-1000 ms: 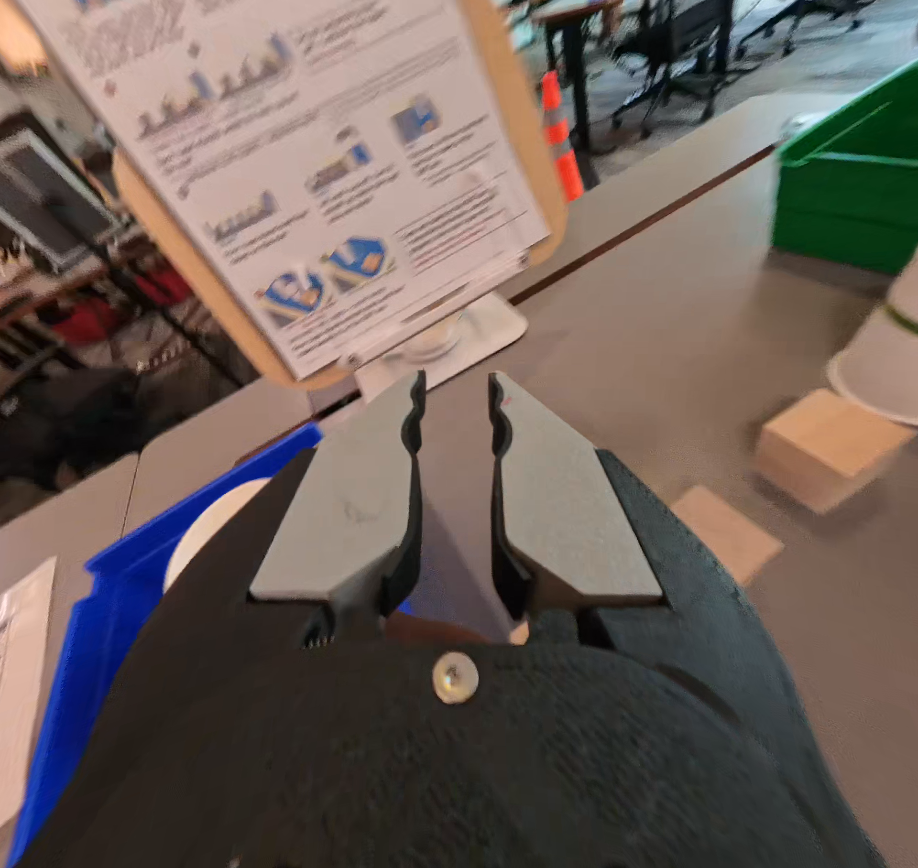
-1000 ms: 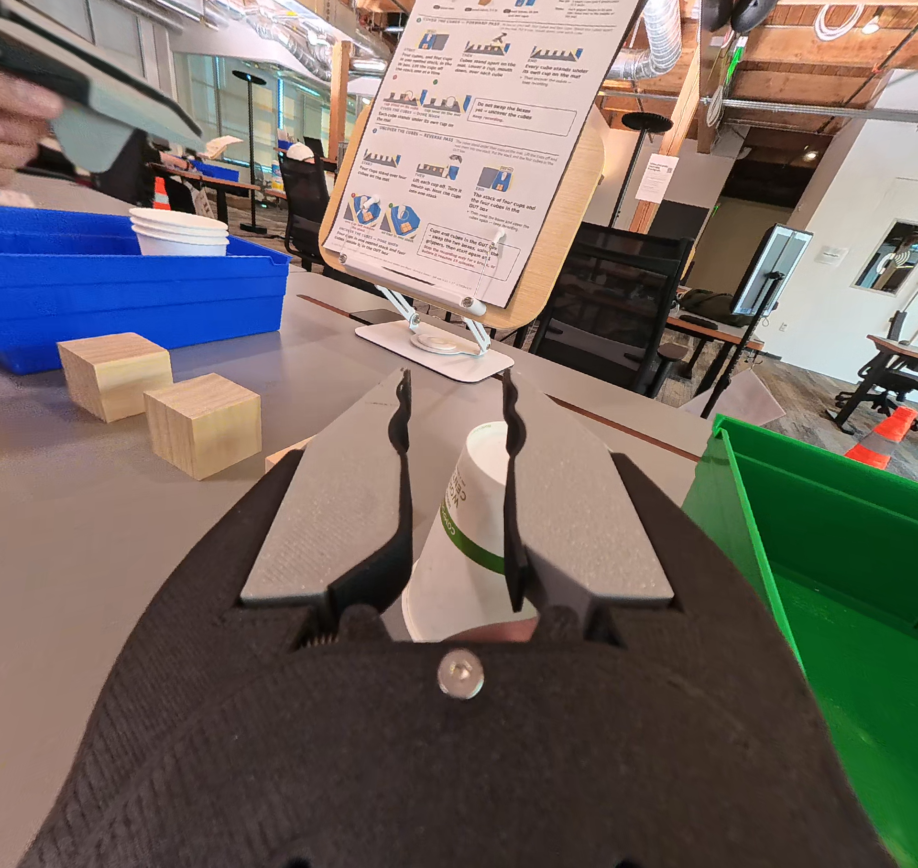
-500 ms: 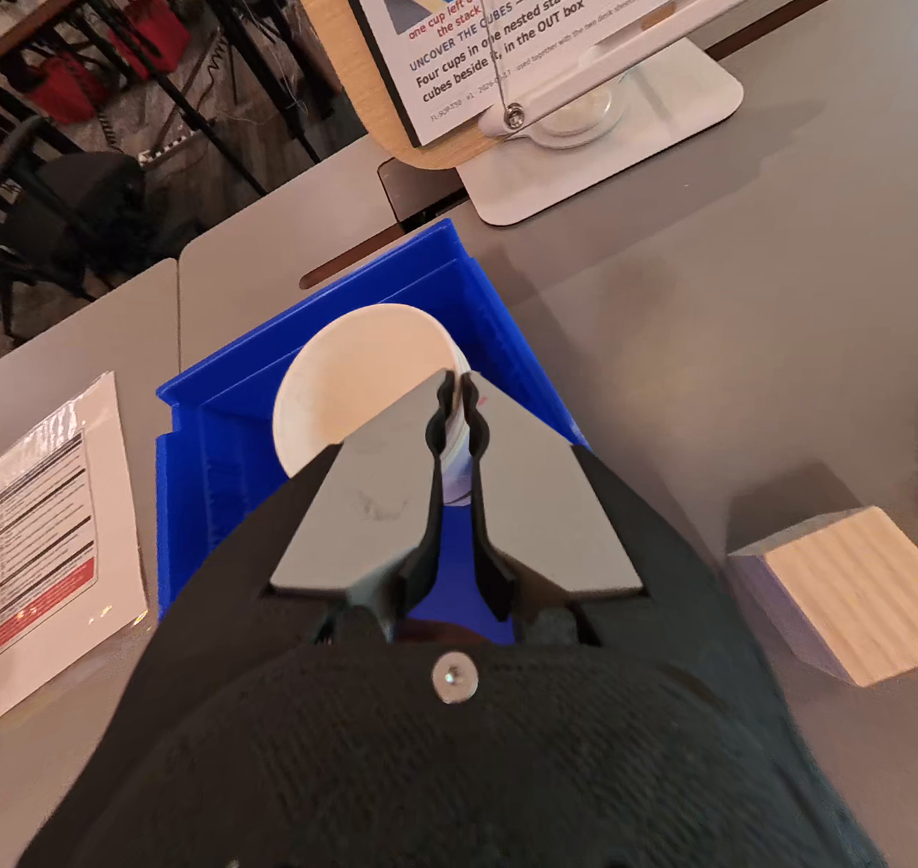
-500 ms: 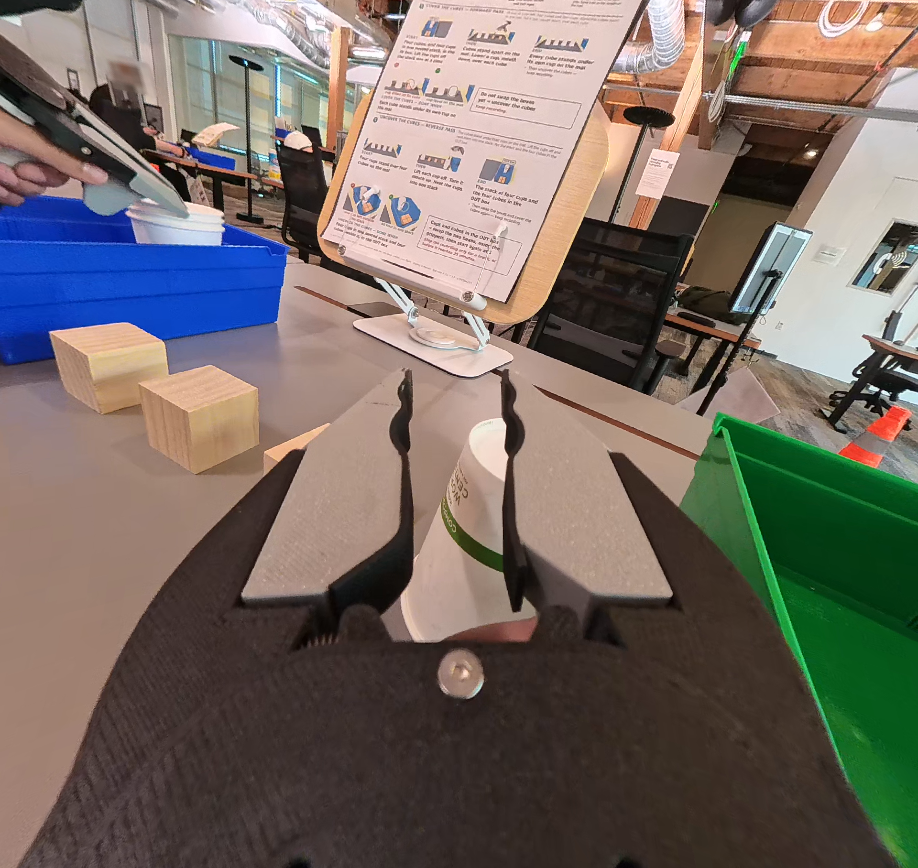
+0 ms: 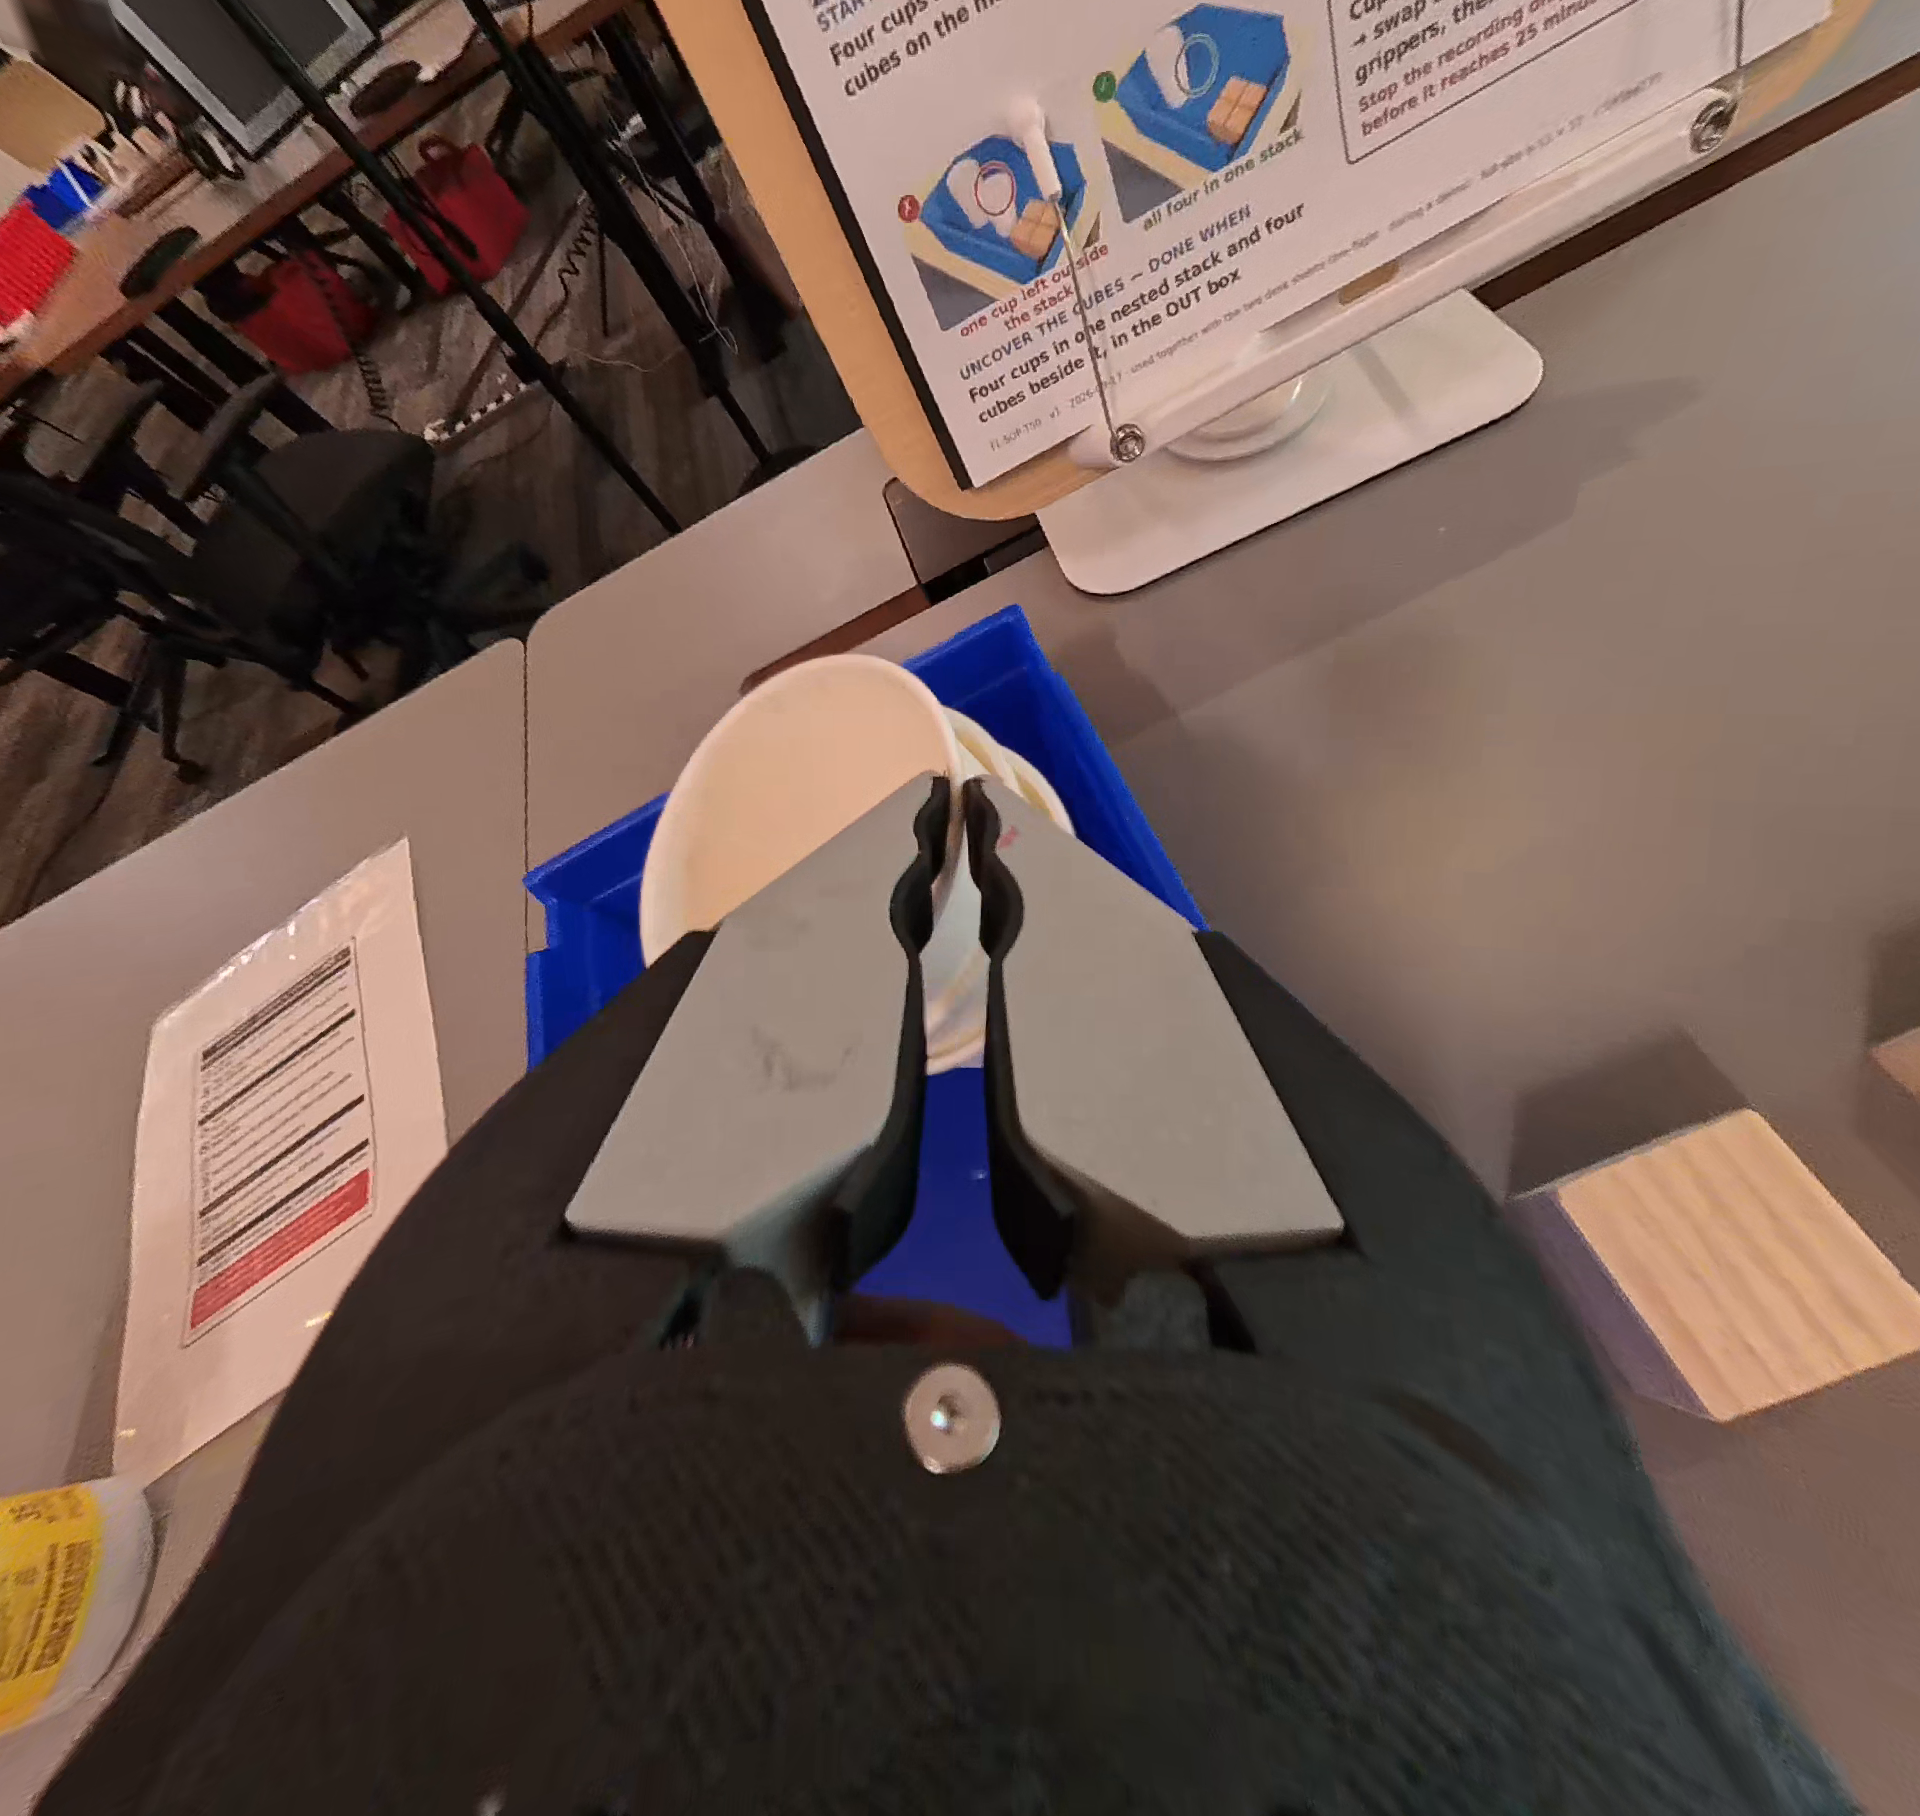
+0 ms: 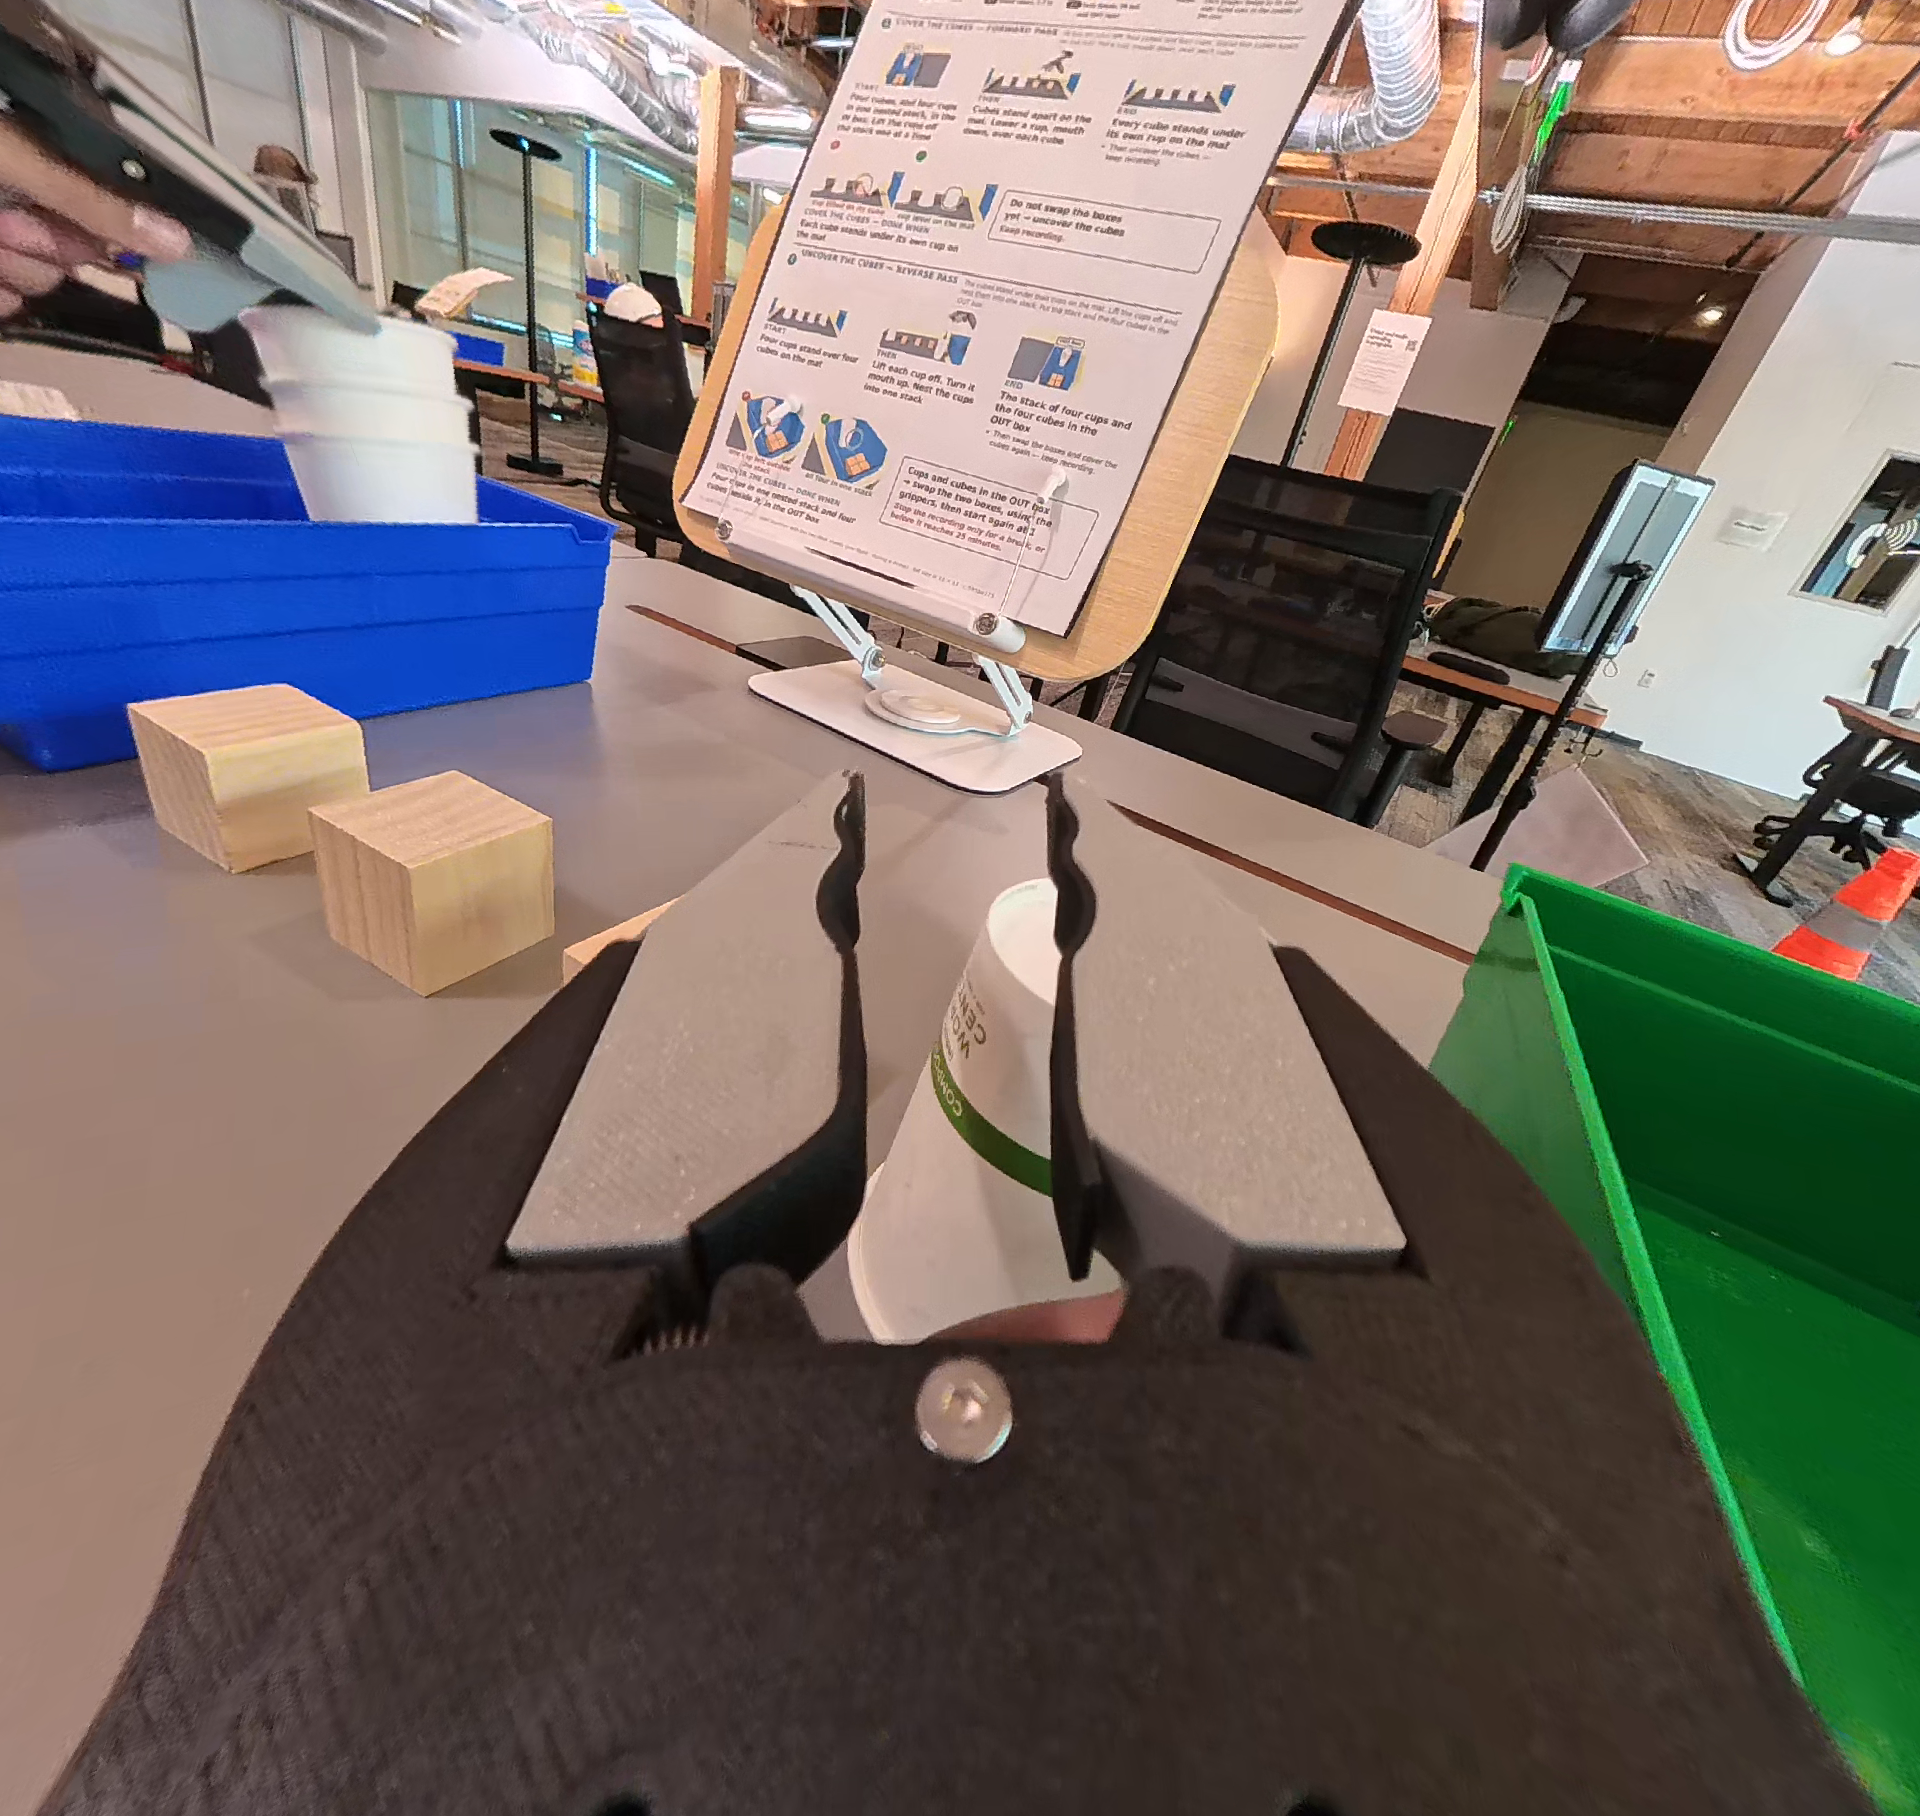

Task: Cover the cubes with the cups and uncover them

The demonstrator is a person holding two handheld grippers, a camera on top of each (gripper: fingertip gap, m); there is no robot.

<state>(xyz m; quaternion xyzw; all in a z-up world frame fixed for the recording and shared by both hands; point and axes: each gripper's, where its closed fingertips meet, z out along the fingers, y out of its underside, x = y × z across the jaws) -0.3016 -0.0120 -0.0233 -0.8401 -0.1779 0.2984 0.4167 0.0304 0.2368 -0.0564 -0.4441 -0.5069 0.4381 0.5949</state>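
- Top white cup point(image 5: 800, 810) of the nested stack in the blue bin point(image 5: 1049, 717), at the desk's left edge — pinched by its rim wall, tilted up off the cups point(image 5: 1023, 795) beneath.
- Left gripper point(image 5: 954, 798) nearly closed, one pad inside the rim and one outside; thin paper wall between, so firm but not crushing.
- Best lifted straight up along the stack's axis; any sideways pull likely to drag the lower cups point(image 6: 369, 405) out with it.
- From the right wrist view the stack looks partly raised out of the bin point(image 6: 312, 571) — blurred there, so possibly more than one cup riding along.
- Worth a small shake or a steadying touch before carrying away.
- Right gripper point(image 6: 951, 810) partly open around an inverted white cup with a green band point(image 6: 971, 1080) standing on the desk near the green bin point(image 6: 1714, 1091); right pad against its side, left pad clear of it — not gripped.
- Two bare wooden cubes point(image 6: 343, 810) just beside each other toward the blue bin: next targets, mouth down, centred before lowering.
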